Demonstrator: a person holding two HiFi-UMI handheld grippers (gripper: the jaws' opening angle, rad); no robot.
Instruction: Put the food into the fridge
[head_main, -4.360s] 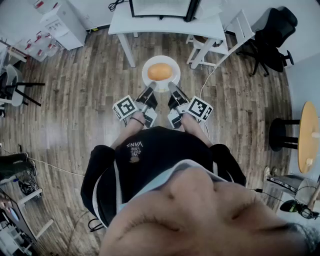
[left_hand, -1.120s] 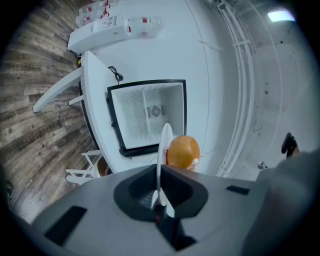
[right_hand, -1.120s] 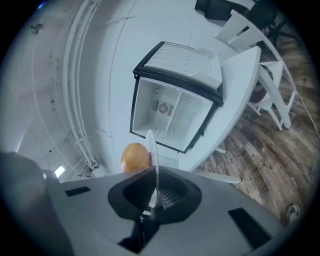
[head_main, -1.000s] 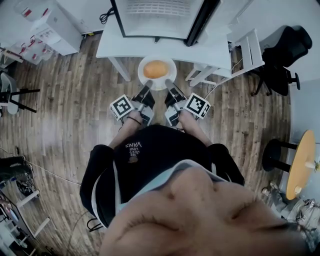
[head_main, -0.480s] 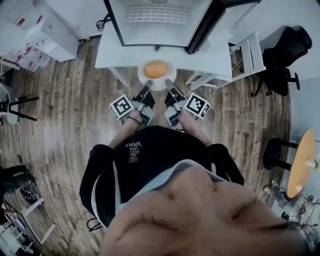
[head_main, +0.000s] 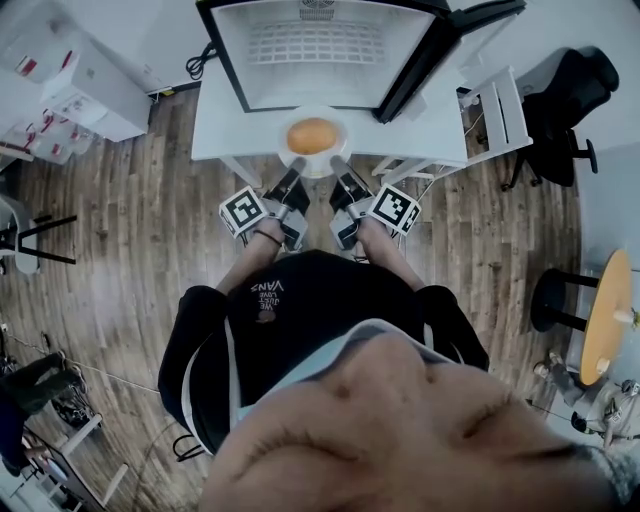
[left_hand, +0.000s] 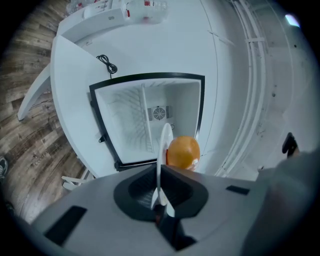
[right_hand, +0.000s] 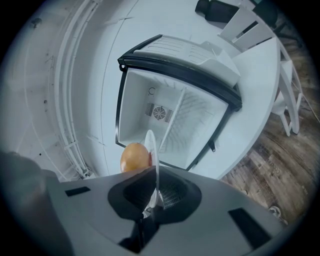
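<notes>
2 pinches hold the plate (head_main: 318, 168) rim: your left hand-held gripper (head_main: 297, 167) at 7 o'clock, right hand-held gripper (head_main: 336, 165) at 5. The orange food (head_main: 312, 136) sits loose on it, before the open fridge (head_main: 320, 60) at 12 o'clock; any uneven tilt could roll it off.

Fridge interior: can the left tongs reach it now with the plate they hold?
Probably yes. The door stands wide open, and nothing shows between the plate and the fridge. The left tongs are shut on the plate's rim.
</notes>
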